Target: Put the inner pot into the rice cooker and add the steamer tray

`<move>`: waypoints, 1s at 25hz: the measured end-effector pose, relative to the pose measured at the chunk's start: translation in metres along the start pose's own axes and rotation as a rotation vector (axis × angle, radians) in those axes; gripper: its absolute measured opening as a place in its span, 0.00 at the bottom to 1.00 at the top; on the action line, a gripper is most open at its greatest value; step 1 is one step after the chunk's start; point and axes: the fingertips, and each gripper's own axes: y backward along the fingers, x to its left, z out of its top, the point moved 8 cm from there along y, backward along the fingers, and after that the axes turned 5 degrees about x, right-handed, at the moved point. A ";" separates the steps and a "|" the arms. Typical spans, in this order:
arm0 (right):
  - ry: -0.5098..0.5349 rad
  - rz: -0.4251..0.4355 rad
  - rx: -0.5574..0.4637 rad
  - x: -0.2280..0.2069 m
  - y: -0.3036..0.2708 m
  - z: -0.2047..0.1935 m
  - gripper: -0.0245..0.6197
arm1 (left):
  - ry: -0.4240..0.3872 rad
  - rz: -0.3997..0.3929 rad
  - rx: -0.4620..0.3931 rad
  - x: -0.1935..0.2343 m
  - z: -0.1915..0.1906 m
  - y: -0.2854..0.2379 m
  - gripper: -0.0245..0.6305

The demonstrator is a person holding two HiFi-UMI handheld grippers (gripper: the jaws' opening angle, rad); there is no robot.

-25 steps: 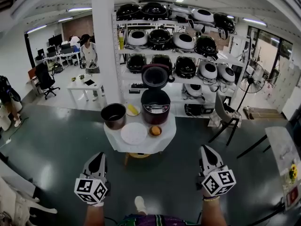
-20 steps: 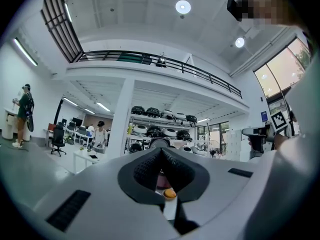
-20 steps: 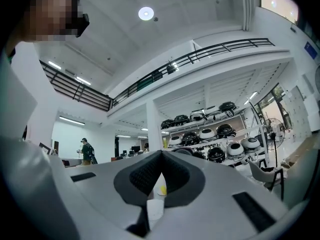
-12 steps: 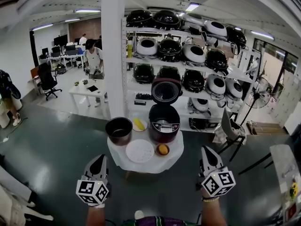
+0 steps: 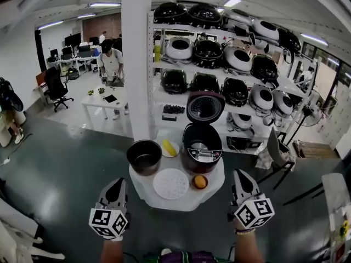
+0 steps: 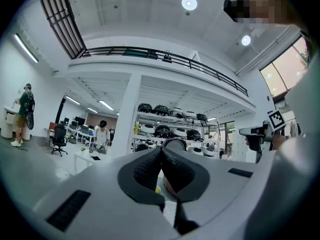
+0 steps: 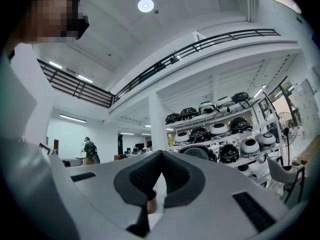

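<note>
Approach stage; no step of the task is begun yet. The left tool [image 5: 117, 182] and right tool [image 5: 240, 173] are both held fully closed and empty, short of the desk [image 5: 181, 203]. The inner pot [image 5: 144, 156] stands just left of the open rice cooker [image 5: 202, 147], and the steamer tray [image 5: 170, 183] lies in front of it. Next, the jaws must be opened and the pot gripped by its rim. Against a second ago, the rice cooker is seen nearer.

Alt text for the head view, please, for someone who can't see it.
The left gripper and right gripper, both shut and empty, point toward a round table holding an open rice cooker, the inner pot to its left and the white steamer tray in front. Shelves of rice cookers stand behind.
</note>
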 end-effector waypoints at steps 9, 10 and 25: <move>-0.003 0.014 0.047 -0.046 -0.074 -0.006 0.05 | 0.030 -0.001 0.031 0.005 -0.004 -0.085 0.07; -0.003 0.021 0.041 -0.055 -0.084 -0.003 0.05 | 0.032 -0.002 0.026 0.002 -0.001 -0.096 0.07; -0.009 0.165 -0.031 -0.135 -0.206 0.011 0.05 | -0.070 0.067 0.007 -0.012 0.033 -0.213 0.07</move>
